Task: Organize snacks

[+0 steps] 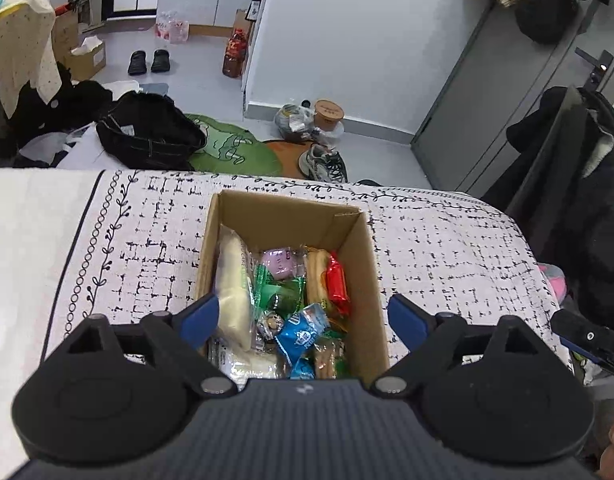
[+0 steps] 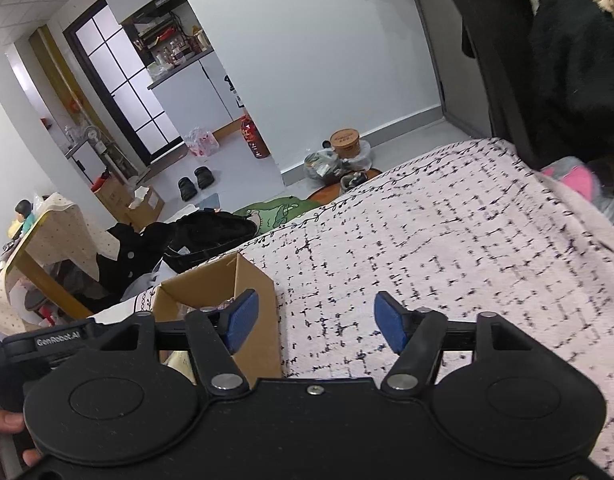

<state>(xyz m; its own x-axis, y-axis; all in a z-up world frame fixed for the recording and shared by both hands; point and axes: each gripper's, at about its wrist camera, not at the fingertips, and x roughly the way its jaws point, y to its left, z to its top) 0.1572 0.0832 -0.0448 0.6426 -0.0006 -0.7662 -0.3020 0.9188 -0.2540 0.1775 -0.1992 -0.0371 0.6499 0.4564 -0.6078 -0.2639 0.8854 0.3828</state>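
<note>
An open cardboard box (image 1: 359, 248) stands on a table with a white cloth printed in black. It holds several snack packets: a long pale packet (image 1: 233, 280), a red packet (image 1: 337, 286), a blue packet (image 1: 301, 334), green packets (image 1: 277, 292) and a purple one (image 1: 281, 266). My left gripper (image 1: 303, 318) is open and empty, above the box's near end. My right gripper (image 2: 315, 320) is open and empty over the cloth, just right of the box (image 2: 255, 276). Part of the right gripper shows at the right edge of the left wrist view (image 1: 587, 338).
The patterned cloth (image 2: 447, 248) covers the table to the box's right and left (image 1: 147, 240). Beyond the far edge lie the floor, black clothing (image 1: 147, 132), a shoe (image 1: 325, 162) and bags. A chair with dark coats (image 1: 579, 184) stands at the right.
</note>
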